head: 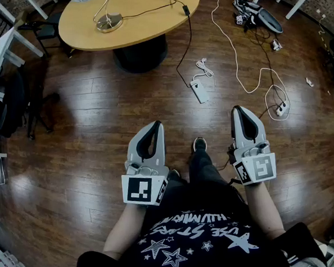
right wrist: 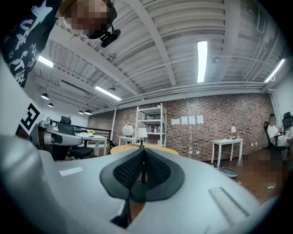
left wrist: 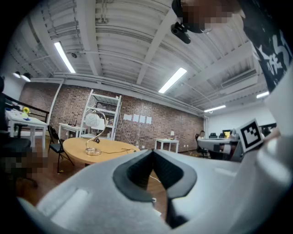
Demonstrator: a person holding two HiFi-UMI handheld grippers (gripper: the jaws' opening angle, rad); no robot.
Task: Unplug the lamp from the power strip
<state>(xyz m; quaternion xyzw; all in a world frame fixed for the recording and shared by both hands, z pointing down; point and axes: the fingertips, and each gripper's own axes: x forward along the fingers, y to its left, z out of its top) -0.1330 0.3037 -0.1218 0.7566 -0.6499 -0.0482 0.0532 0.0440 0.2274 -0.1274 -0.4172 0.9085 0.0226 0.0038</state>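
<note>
The lamp, a metal base with a curved stem, stands on the round wooden table at the top of the head view. Its black cord drops off the table's edge to a white power strip on the floor. Both grippers are held low in front of the person, well short of the strip. My left gripper is shut with nothing in it, and so is my right gripper. The left gripper view shows the lamp on the table beyond the closed tips. In the right gripper view the tips also meet.
A long white cable snakes over the dark wood floor to a second white strip at the right. A small coiled white cable lies by the first strip. A chair stands left of the table, and a black-and-white device lies upper right.
</note>
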